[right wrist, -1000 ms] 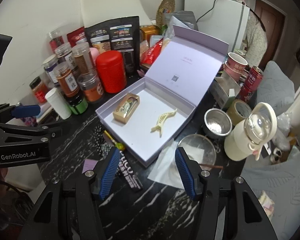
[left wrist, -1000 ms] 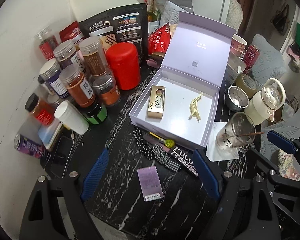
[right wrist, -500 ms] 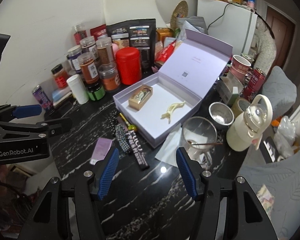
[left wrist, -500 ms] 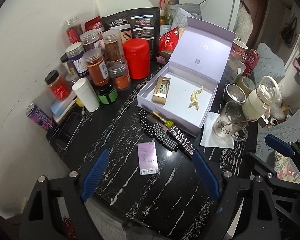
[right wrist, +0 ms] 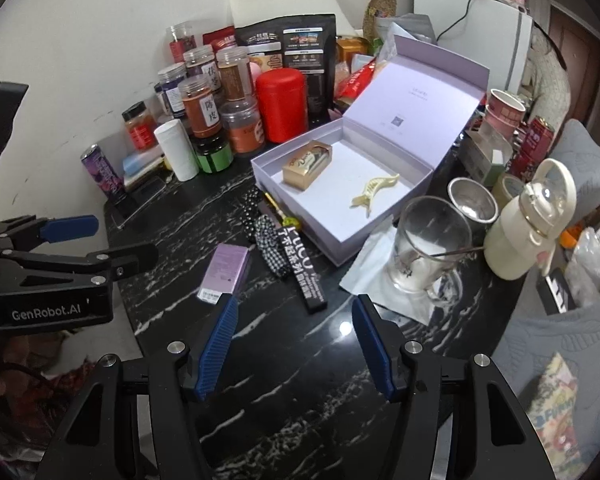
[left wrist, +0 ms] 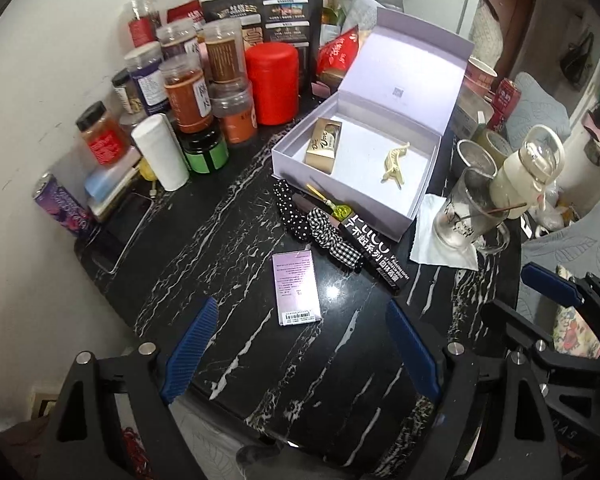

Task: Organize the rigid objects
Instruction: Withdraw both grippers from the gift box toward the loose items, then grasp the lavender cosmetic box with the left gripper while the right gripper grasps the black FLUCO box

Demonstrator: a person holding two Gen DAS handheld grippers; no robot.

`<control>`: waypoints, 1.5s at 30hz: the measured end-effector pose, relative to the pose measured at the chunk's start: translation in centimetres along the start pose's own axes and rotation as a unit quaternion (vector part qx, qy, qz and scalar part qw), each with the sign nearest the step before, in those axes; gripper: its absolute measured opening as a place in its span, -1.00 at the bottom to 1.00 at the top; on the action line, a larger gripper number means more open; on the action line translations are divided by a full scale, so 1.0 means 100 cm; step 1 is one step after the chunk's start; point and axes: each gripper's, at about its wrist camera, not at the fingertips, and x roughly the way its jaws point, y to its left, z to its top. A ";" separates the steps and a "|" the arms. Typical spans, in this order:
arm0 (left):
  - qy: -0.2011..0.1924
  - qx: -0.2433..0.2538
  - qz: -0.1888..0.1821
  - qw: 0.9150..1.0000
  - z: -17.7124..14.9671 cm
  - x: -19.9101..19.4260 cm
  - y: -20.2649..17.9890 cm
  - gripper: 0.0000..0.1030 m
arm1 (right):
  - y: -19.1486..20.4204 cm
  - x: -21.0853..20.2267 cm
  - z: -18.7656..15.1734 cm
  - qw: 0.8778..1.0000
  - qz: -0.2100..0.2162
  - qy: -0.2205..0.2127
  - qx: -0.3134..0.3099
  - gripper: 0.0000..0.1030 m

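1. Left tool (left wrist: 300,344): jaws spread wide, nothing between the blue pads, held above the near edge of the black marble-patterned bench (left wrist: 260,360).
2. Right tool (right wrist: 294,344): jaws likewise wide and empty, above the same bench; the left tool appears at its left side in this view.
3. Just ahead of the left tool, flat on the bench: a small lilac carton (left wrist: 297,287) with a barcode label at its near end.
4. Beyond the carton, ahead and slightly right: a long black box with white lettering (left wrist: 374,252), lying beside a black-and-white gingham hair scrunchie (left wrist: 332,240) and a dotted black hair tie (left wrist: 290,212).
5. Farther ahead: an open lilac gift box (left wrist: 384,222), lid upright, holding a gold carton (left wrist: 323,150) at its left and a cream hair claw clip (left wrist: 394,160) near its middle, the two apart.
6. Ahead and to the right: a glass mug (left wrist: 466,212) on a white napkin, touching a cream bottle (left wrist: 524,174).
7. Ahead and to the left, against the wall: spice jars, a red canister (left wrist: 273,84), a white cylinder (left wrist: 161,158).
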 end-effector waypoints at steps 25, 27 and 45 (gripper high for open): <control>0.107 -0.044 -0.041 0.992 -0.012 0.142 0.031 0.67 | -0.004 0.134 -0.006 0.996 0.011 0.082 0.026 0.16; 0.112 -0.040 -0.040 0.992 -0.012 0.150 0.029 0.67 | -0.006 0.142 -0.005 0.996 0.008 0.084 0.026 0.16; 0.116 -0.033 -0.032 0.992 -0.001 0.193 0.021 0.50 | -0.022 0.196 0.007 0.994 0.001 0.106 0.002 -0.05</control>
